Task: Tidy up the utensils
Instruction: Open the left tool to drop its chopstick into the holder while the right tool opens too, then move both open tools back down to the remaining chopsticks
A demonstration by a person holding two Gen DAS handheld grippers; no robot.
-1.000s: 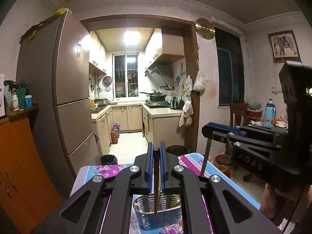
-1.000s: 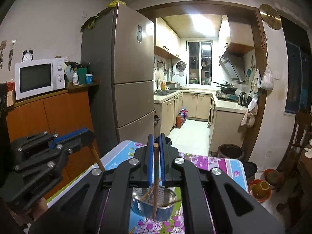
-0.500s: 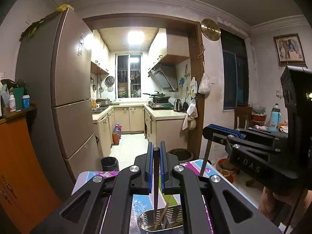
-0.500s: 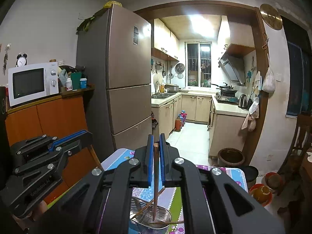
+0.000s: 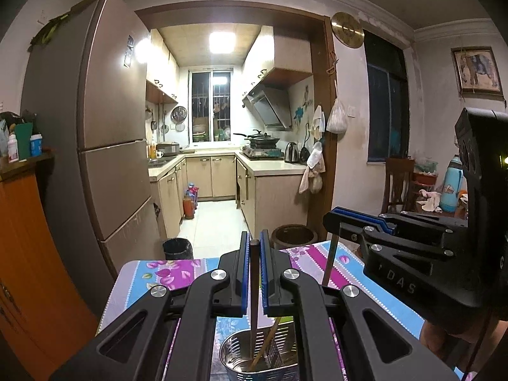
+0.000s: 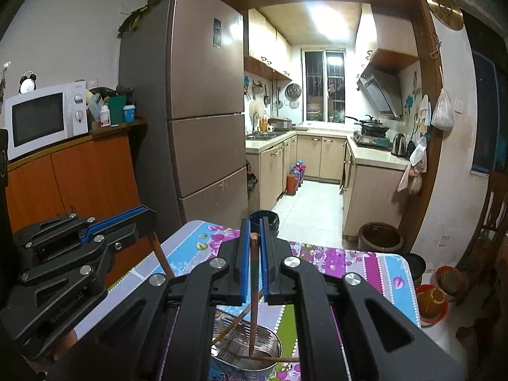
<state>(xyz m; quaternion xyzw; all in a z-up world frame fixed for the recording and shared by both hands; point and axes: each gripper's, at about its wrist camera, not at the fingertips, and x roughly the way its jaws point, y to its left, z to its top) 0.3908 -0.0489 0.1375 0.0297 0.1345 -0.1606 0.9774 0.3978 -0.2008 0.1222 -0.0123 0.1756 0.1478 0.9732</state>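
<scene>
My left gripper (image 5: 253, 273) is clamped on a dark chopstick (image 5: 254, 301) hanging at bottom centre, its tip inside the metal utensil holder (image 5: 235, 354) on the floral tablecloth (image 5: 152, 273). My right gripper (image 6: 253, 266) pinches a second chopstick (image 6: 253, 301), tip down in the same holder.

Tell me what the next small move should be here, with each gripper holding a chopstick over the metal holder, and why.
Probably lower a little further, then open. Each gripper, left gripper and right gripper, is shut on an upright chopstick whose tip already reaches into the metal holder, where other chopsticks lean. Releasing lower down should keep them from bouncing out.
</scene>
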